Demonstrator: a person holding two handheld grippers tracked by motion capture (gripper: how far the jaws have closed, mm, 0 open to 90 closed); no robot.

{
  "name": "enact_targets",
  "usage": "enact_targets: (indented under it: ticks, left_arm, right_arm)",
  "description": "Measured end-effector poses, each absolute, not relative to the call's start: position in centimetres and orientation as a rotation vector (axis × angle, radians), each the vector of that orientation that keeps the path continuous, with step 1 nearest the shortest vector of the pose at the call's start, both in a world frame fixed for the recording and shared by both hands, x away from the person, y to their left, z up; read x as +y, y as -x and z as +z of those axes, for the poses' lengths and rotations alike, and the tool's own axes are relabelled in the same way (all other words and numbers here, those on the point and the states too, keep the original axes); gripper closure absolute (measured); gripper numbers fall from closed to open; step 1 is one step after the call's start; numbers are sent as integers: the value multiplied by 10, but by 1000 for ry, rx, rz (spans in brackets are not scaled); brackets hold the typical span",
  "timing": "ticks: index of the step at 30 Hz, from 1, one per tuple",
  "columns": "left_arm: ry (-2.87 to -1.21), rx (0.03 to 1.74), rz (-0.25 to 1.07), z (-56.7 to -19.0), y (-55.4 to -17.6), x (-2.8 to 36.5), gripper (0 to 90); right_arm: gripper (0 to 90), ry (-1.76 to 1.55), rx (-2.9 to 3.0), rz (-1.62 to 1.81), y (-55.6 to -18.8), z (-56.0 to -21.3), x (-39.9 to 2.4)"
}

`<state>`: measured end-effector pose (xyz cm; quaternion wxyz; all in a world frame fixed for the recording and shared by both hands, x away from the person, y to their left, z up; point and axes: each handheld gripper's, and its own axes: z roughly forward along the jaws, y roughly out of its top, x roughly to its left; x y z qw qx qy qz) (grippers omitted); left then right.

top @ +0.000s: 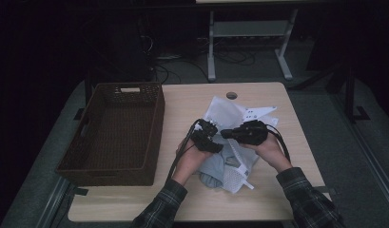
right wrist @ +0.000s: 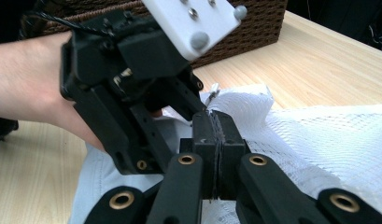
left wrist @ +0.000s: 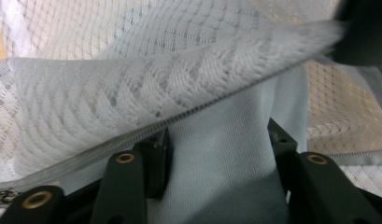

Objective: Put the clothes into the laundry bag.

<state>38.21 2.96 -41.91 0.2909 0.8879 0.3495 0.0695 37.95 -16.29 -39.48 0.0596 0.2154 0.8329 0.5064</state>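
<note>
White mesh, thin and full of little holes, made up the laundry bag (top: 239, 124) that lay on the pale wooden table (top: 192, 102), just beside the dark brown woven basket (top: 117, 133). Part of the bag was bunched up under the person's two hands, on the side of them away from the basket. A pale blue cloth (left wrist: 226, 163) was tucked into the bag, and some of it poked out near the front edge of the table.

The right gripper (right wrist: 216, 140) had its jaws clamped tight on the edge of the mesh bag. A thin strip of the netting was pinched between the two black pads, and the rest of the bag spread out behind them.

The left gripper (top: 206, 135) sat closer to the basket, very near the right one. Its jaws stood partly apart, one on each side of the blue cloth. I could not tell if the pads were pressing on the cloth or just standing beside it. Above those jaws, the zipper edge (left wrist: 146, 130) of the bag ran across on a slant, with the mesh lifted over it.

Both sleeves (top: 306, 199) were dark plaid.
</note>
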Motion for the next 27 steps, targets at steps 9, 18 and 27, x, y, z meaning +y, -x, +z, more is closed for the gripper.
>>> enact_targets:
  ticks: [9,18,27]
  left_arm:
    - [-2350,899,204,-410,-374,40,369]
    - [-2340,869,212,-393,-358,59,202]
    - [-2355,855,243,-401,-338,82,122]
  right_arm:
    - [890,-661,2523,1533,-380,-396,-165]
    - [890,-672,2532,1532,-381,-398,-166]
    - [889,-671,2536,1529,-381,-398,-166]
